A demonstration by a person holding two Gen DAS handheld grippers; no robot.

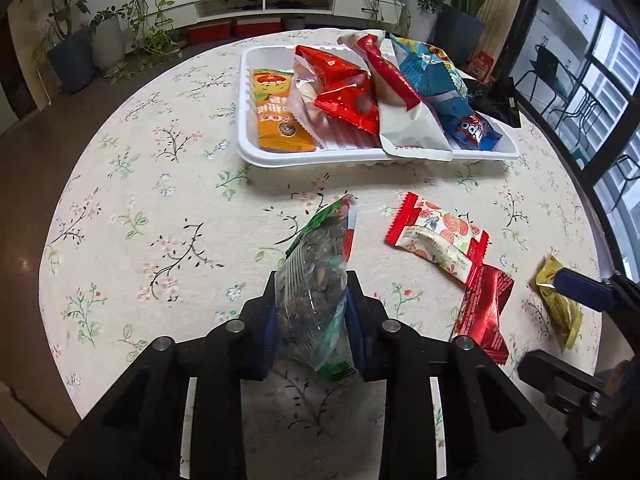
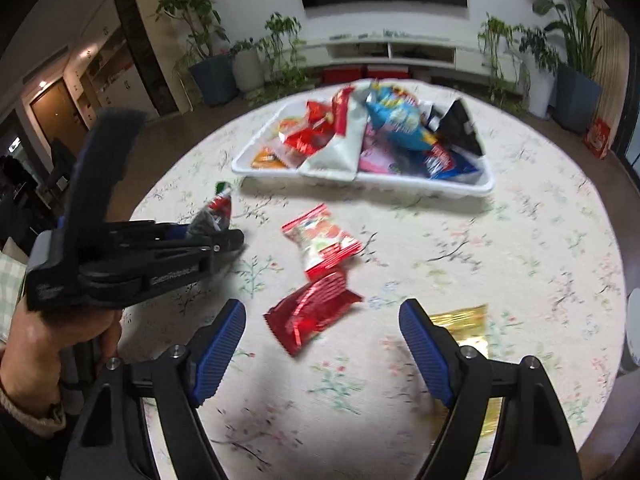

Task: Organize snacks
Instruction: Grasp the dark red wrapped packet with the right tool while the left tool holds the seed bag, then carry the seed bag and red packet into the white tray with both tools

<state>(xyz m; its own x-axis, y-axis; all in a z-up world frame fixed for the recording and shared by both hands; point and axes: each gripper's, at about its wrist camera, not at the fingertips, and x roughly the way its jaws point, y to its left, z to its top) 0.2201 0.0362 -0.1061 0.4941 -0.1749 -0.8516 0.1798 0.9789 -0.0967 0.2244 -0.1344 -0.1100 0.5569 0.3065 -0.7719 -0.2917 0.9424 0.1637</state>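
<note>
On the flowered tablecloth [image 1: 132, 184], left gripper [image 1: 311, 312] pinches a clear green-edged seed packet [image 1: 320, 276].
Right gripper [image 2: 324, 330] hangs spread wide over one red foil packet [image 2: 310, 314], nothing between its pads; one strawberry-print packet [image 1: 438, 236] and one gold packet [image 1: 558, 304] lie nearby; behind them, the white tray [image 1: 246, 120] holds a jumble of wrapped snacks.

Left wrist view comes in sharp and evenly lit, daylight at the window [image 1: 612, 80]. Right wrist view smears with motion blur. Both bend hard into dark fisheye corners.
</note>
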